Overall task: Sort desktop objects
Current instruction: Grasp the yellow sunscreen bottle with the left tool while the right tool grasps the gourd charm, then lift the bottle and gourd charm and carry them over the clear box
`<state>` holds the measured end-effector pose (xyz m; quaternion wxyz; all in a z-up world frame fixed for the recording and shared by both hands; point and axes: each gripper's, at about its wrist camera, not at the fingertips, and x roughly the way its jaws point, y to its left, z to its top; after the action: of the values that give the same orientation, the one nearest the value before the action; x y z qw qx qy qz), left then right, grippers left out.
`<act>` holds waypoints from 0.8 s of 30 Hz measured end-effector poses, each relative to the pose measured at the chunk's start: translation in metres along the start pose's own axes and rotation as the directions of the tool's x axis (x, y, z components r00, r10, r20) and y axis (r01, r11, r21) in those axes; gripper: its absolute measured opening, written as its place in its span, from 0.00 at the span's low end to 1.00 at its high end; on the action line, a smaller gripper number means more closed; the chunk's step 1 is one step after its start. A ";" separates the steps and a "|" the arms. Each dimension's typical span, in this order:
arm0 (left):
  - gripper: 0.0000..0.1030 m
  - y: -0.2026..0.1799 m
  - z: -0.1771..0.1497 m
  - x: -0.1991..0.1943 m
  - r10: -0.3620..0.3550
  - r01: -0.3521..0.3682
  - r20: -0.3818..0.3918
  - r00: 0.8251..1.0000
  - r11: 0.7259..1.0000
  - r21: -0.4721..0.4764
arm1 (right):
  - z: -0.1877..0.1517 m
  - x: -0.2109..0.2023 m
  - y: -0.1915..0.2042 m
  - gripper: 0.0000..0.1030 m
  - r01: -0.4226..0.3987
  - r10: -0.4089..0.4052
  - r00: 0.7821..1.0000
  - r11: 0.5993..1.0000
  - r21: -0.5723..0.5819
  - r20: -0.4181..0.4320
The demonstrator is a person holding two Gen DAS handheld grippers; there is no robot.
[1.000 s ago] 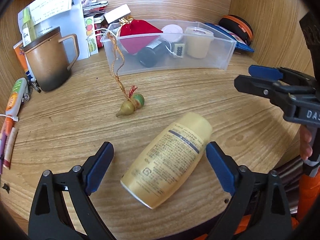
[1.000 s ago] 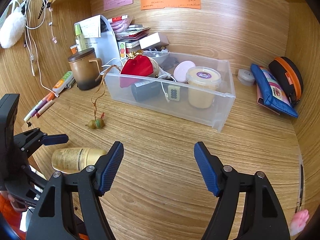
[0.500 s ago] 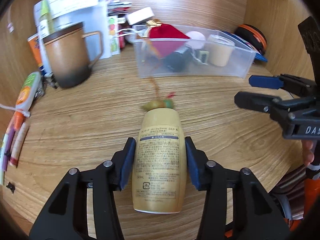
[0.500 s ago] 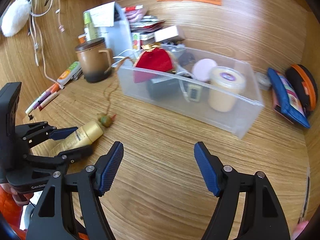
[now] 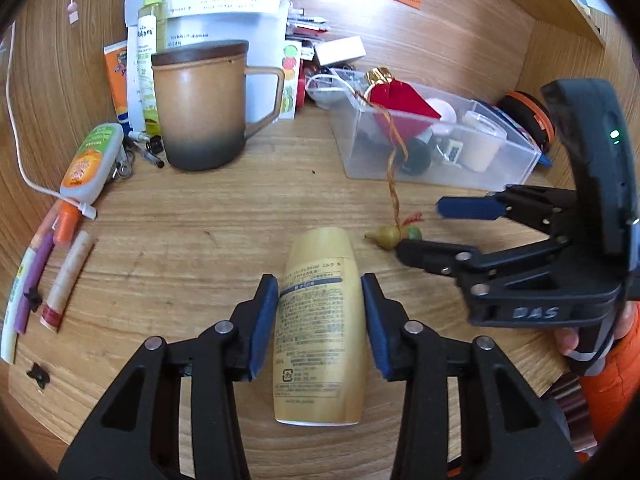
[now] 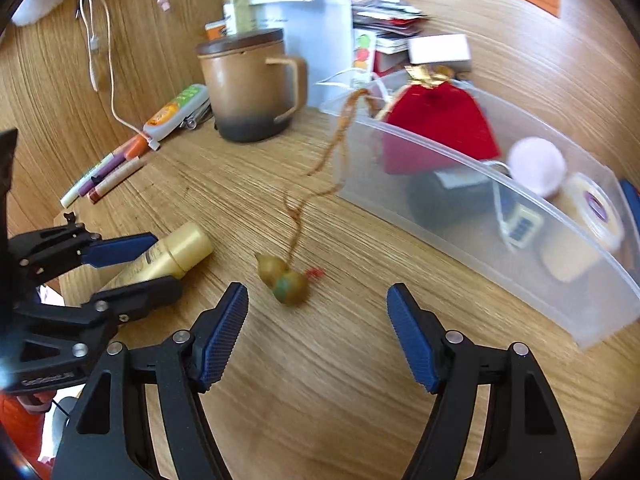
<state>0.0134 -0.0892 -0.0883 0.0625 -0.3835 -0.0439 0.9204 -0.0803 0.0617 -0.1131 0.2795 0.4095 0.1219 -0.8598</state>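
Left tool (image 5: 320, 316) clamped on bottle (image 5: 320, 328)

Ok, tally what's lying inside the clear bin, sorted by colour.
Red: 1, velvet pouch
Black: 1, dark container
Pink: 1, round puff
Cream: 1, lidded tub
White: 1, small keypad gadget
Total: 5

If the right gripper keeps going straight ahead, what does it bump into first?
Probably the little gourd charm. It lies on the desk just ahead of the open right gripper, a bit left of center. Farther on is the clear plastic bin, though depth is hard to judge.
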 end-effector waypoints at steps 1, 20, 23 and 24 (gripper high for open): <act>0.40 0.002 0.001 0.001 -0.005 0.005 -0.001 1.000 1.000 -0.002 | 0.002 0.004 0.003 0.60 0.002 -0.002 1.000 1.000 -0.009 -0.006; 0.46 0.012 0.004 0.017 0.046 -0.046 -0.019 0.999 0.999 0.016 | 0.010 0.020 0.020 0.23 -0.018 0.017 1.000 0.997 -0.078 -0.020; 0.46 0.010 0.006 0.019 0.044 -0.043 -0.024 0.999 0.999 0.017 | 0.011 0.017 0.020 0.23 -0.015 0.015 1.000 0.997 -0.069 -0.003; 0.46 0.010 0.007 0.019 0.036 -0.036 -0.025 0.999 0.999 0.010 | 0.011 0.015 0.019 0.23 -0.011 0.011 1.000 0.998 -0.064 0.004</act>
<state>-0.0060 -0.0968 -0.0982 0.0485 -0.3954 -0.0318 0.9167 -0.0842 0.0355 -0.1175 0.2976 0.3990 0.1465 -0.8548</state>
